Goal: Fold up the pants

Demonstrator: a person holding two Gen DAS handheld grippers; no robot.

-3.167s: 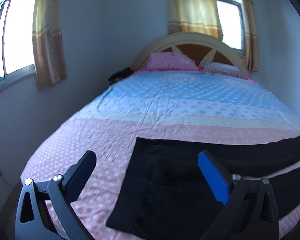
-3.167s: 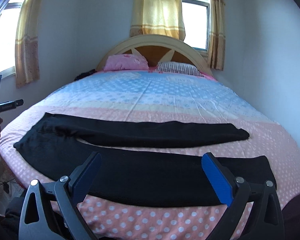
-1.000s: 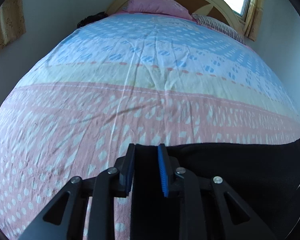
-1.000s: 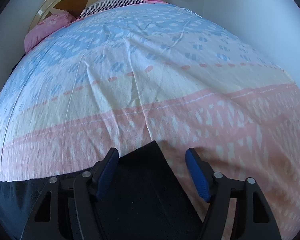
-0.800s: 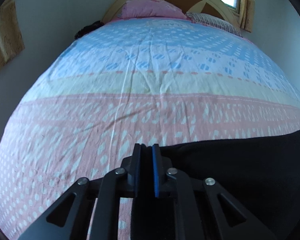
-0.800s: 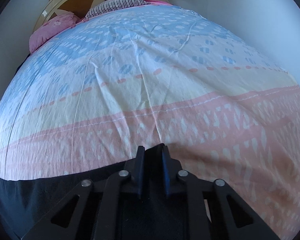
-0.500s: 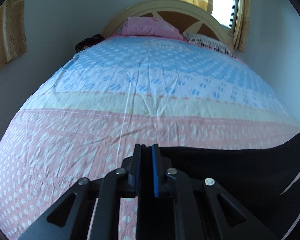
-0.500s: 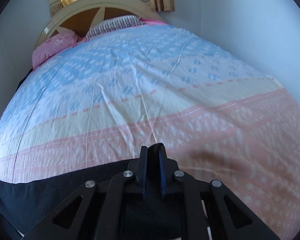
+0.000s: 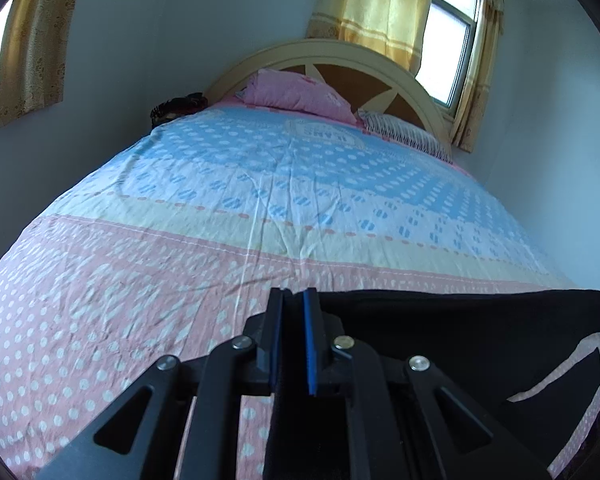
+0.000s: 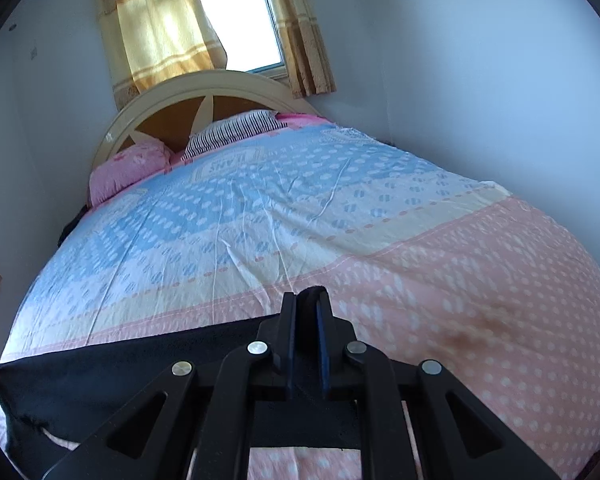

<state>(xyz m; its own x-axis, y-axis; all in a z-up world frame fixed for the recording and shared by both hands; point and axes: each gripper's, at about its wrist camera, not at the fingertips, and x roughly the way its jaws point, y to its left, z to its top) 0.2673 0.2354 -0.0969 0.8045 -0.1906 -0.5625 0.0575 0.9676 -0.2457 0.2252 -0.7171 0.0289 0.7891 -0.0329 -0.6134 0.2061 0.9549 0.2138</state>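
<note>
Black pants (image 9: 480, 332) stretch as a taut band across the near end of the bed. My left gripper (image 9: 293, 300) is shut on the pants' waist corner, with black cloth pinched between the blue pads. In the right wrist view the same pants (image 10: 120, 368) run leftward from my right gripper (image 10: 306, 298), which is shut on a leg end; a small loop of cloth pokes above the fingertips. Both held corners are lifted off the sheet. A second strip of black cloth (image 9: 560, 376) lies lower at the right edge.
The bed sheet (image 9: 260, 208) is pink with white dots near me, then cream and blue further back. A pink pillow (image 9: 296, 94) and a striped pillow (image 9: 404, 136) lie at the curved headboard (image 9: 332, 54). Walls flank both sides of the bed.
Both grippers closed on the far leg's ends about a second ago. Since then they have risen with the cloth, and the views tilted up toward the headboard and windows.
</note>
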